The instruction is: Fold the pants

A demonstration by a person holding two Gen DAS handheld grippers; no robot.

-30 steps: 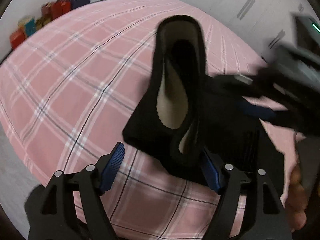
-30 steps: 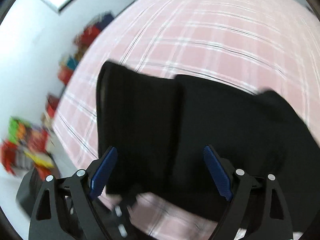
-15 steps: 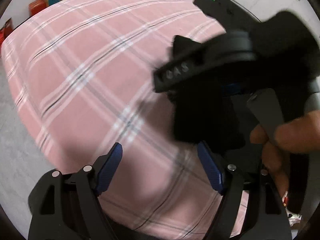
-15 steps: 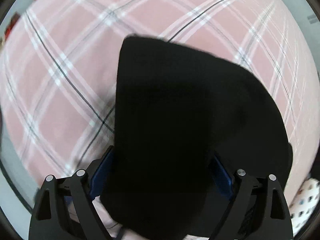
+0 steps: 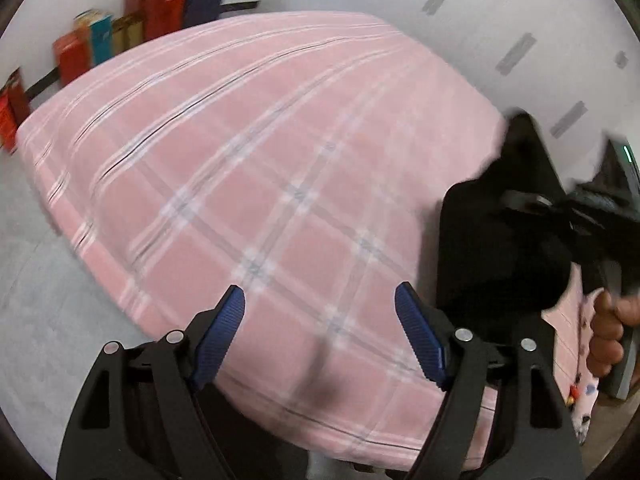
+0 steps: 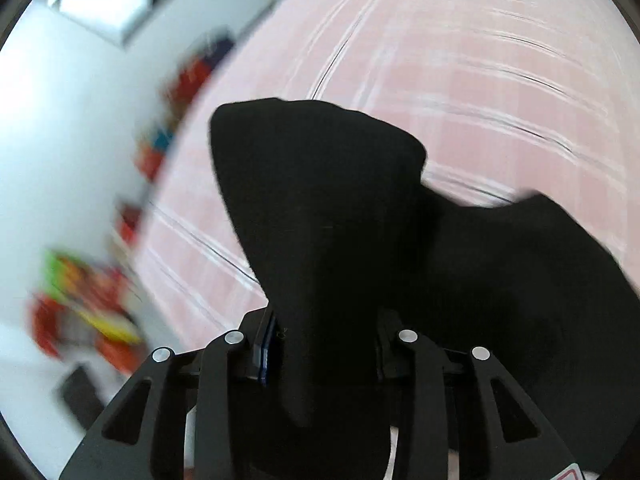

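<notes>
The folded black pants hang bunched from my right gripper, which is shut on them and holds them above the pink plaid bed. In the left wrist view the pants hang at the right, off the bed surface, with the right gripper and the hand on it behind them. My left gripper is open and empty above the bed's near corner. Both views are motion-blurred.
Red, teal and dark boxes line the wall beyond the bed's far edge. Colourful packages lie on the floor to the left. Grey floor borders the bed's left side. A patterned cloth hangs at the bed's right edge.
My right gripper closed on the pants and lifted them off the bed toward the right. My left gripper drew back from the pants and stays open.
</notes>
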